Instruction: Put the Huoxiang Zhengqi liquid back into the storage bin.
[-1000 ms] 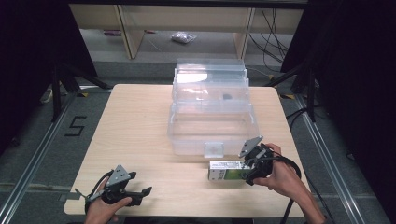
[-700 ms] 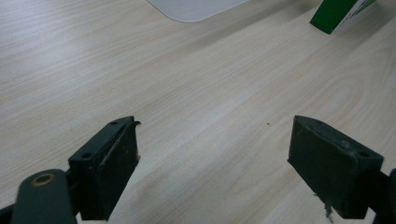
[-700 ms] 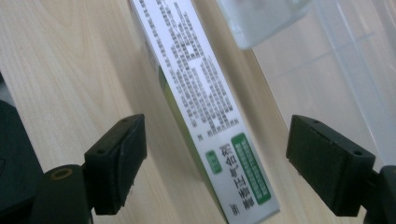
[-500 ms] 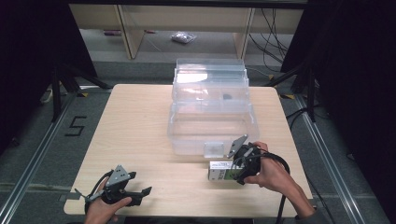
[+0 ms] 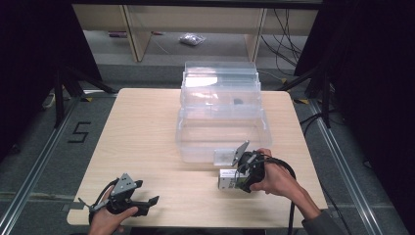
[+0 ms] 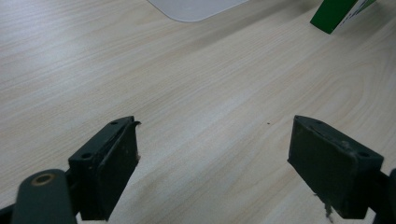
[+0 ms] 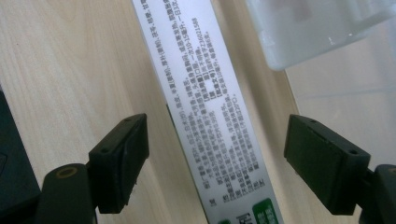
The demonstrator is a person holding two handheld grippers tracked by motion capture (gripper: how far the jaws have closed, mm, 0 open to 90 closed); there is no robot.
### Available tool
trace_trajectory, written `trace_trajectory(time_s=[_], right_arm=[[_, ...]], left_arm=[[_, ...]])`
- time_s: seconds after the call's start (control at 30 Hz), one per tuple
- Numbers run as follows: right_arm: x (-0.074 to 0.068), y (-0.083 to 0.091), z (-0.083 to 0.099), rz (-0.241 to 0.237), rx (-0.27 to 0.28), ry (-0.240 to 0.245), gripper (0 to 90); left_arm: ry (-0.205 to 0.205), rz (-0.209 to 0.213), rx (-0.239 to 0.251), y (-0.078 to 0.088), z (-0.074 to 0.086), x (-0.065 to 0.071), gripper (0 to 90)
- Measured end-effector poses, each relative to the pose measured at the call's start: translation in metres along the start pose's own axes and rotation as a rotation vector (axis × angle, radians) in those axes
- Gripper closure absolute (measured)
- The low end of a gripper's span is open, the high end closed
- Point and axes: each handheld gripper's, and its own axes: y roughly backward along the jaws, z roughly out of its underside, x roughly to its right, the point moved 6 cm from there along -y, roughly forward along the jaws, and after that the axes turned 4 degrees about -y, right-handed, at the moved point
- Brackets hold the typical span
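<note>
We look down on a pale wooden table (image 5: 142,127). At its twelve o'clock side stands a clear plastic bin (image 5: 221,120) in stepped tiers, its front wall reaching toward the table's middle. A small dark item lies inside the bin, too small for us to identify.

At about five o'clock on the table lies a small box (image 5: 227,179), white with green printing. In the right gripper view we see its printed white face (image 7: 210,116) running between the two black jaws, with bare wood showing on both sides of it, so the jaws stand wide around the box without touching it. The bin's corner sits at one o'clock in that view.

The right gripper (image 5: 244,171), held in the person's right hand (image 5: 276,178), sits over the box, just in front of the bin.

The left gripper (image 5: 139,203), in the left hand (image 5: 110,220), rests at seven o'clock near the table's front edge, well apart from the box. Its jaws stand wide over bare wood (image 6: 205,102), holding nothing; a green corner of the box (image 6: 334,16) shows at one o'clock in its view.
</note>
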Motion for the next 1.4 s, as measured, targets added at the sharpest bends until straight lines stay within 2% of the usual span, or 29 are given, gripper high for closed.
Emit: trace_trajectory(time_s=[0.03, 0.07, 0.1, 0.13, 0.2, 0.23, 0.27, 0.3, 0.37, 0.4, 0.43, 0.47, 0.5, 0.57, 0.6, 0.7, 0.73, 0.8, 0.87, 1.0, 1.03, 1.1, 1.13, 1.2, 1.23, 1.27, 1.4], right_arm=[[0.002, -0.002, -0.002, -0.007, 0.013, 0.041, 24.0], [0.002, -0.003, -0.002, -0.023, 0.013, 0.062, 24.4], [0.0, -0.003, -0.002, -0.006, 0.002, 0.023, 24.7], [0.002, -0.005, -0.003, -0.018, 0.012, 0.065, 25.2], [0.001, -0.007, -0.004, -0.009, 0.002, 0.048, 25.8], [0.002, -0.007, -0.004, -0.023, -0.003, 0.054, 26.6], [0.001, -0.008, -0.003, -0.02, -0.009, 0.036, 26.9], [0.002, -0.009, -0.004, -0.028, -0.007, 0.063, 27.4], [0.001, -0.011, -0.004, -0.031, -0.022, 0.054, 28.6], [0.002, -0.012, -0.004, -0.034, -0.018, 0.066, 29.5], [0.005, -0.012, -0.003, -0.012, -0.038, 0.07, 29.7], [0.004, -0.013, -0.003, -0.007, -0.042, 0.051, 30.3], [0.005, -0.013, -0.004, -0.018, -0.038, 0.072, 31.2], [0.002, -0.014, -0.005, -0.045, -0.029, 0.06, 32.0], [0.003, -0.015, -0.004, -0.03, -0.043, 0.062, 32.8], [0.005, -0.016, -0.004, -0.031, -0.053, 0.092, 34.9], [0.004, -0.016, -0.003, -0.037, -0.056, 0.075, 36.0], [0.004, -0.017, -0.004, -0.036, -0.06, 0.071, 38.7], [0.004, -0.017, -0.004, -0.052, -0.058, 0.101, 41.0], [0.004, -0.017, -0.003, -0.052, -0.077, 0.109, 45.8], [0.003, -0.017, -0.003, -0.05, -0.081, 0.098, 47.4], [0.003, -0.016, -0.003, -0.054, -0.087, 0.12, 49.4], [0.004, -0.018, -0.004, -0.054, -0.089, 0.158, 49.9], [0.003, -0.017, -0.004, -0.044, -0.107, 0.15, 51.9], [0.005, -0.018, -0.005, -0.044, -0.111, 0.182, 53.3], [0.005, -0.018, -0.005, -0.042, -0.119, 0.189, 55.8], [0.003, -0.016, -0.006, -0.047, -0.154, 0.195, 59.4]], left_arm=[[0.001, 0.002, -0.003, 0.0, 0.0, 0.0, 15.2], [0.002, 0.001, -0.002, 0.0, 0.0, 0.0, 15.2], [0.002, 0.001, -0.003, 0.0, 0.0, 0.0, 15.2], [0.002, 0.002, -0.003, 0.0, 0.0, 0.0, 15.2], [0.001, 0.0, 0.001, 0.0, 0.0, 0.0, 15.2], [0.0, 0.002, -0.003, 0.0, 0.0, 0.0, 15.2], [-0.001, 0.002, -0.002, 0.0, 0.0, 0.0, 15.2], [0.001, 0.002, -0.002, 0.0, 0.0, 0.0, 15.2], [0.002, 0.003, 0.0, 0.0, 0.0, 0.0, 15.2], [0.002, 0.003, 0.001, 0.0, 0.0, 0.0, 15.2], [0.001, 0.002, -0.003, 0.0, 0.0, 0.0, 15.2], [0.0, 0.002, -0.002, 0.0, 0.0, 0.0, 15.2], [0.0, 0.002, -0.003, 0.0, 0.0, 0.0, 15.2], [-0.001, 0.003, -0.004, 0.0, 0.0, 0.0, 15.2], [-0.002, 0.003, -0.003, 0.0, 0.0, 0.0, 15.2], [0.002, 0.005, 0.001, 0.0, 0.0, 0.0, 15.2], [0.001, 0.003, -0.003, 0.0, 0.0, 0.0, 15.2], [-0.002, 0.005, -0.001, 0.001, 0.0, 0.0, 15.2], [0.0, 0.002, -0.002, 0.001, 0.0, 0.0, 15.2], [-0.001, 0.001, -0.005, 0.001, 0.0, -0.001, 15.2], [-0.004, 0.004, -0.002, 0.001, 0.0, -0.001, 15.2], [0.001, 0.004, -0.002, 0.001, 0.0, 0.0, 15.2], [0.002, 0.003, -0.004, 0.001, 0.0, 0.0, 15.2], [0.001, 0.003, -0.003, 0.001, 0.0, 0.0, 15.2], [0.001, 0.003, -0.002, 0.001, 0.0, 0.0, 15.2], [0.0, 0.002, -0.002, 0.001, 0.0, 0.0, 15.2], [0.004, -0.002, 0.0, 0.001, 0.0, 0.0, 15.2]])
